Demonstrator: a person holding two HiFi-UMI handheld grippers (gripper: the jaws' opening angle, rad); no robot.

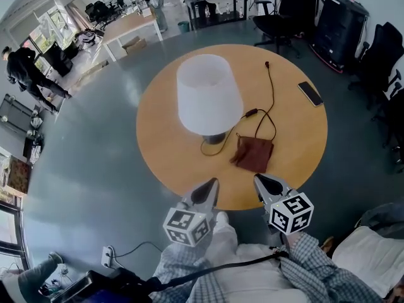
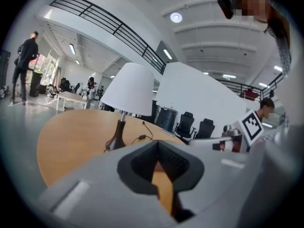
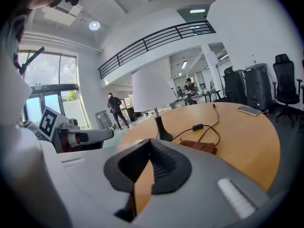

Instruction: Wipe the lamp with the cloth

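A lamp (image 1: 208,96) with a white shade and a dark base stands upright near the middle of the round wooden table (image 1: 297,137); it also shows in the left gripper view as the lamp (image 2: 127,91) and in the right gripper view as the lamp (image 3: 151,91). A folded brown cloth (image 1: 254,154) lies flat just right of the lamp's base, the cloth (image 3: 199,146) ahead of the right gripper. My left gripper (image 1: 208,188) and right gripper (image 1: 262,183) hover side by side at the table's near edge, both shut and empty, short of lamp and cloth.
The lamp's black cord (image 1: 268,106) with an inline switch loops across the table past the cloth. A phone (image 1: 310,93) lies at the table's far right. Office chairs (image 1: 281,17) and desks stand beyond, and a person (image 1: 28,74) is walking at the far left.
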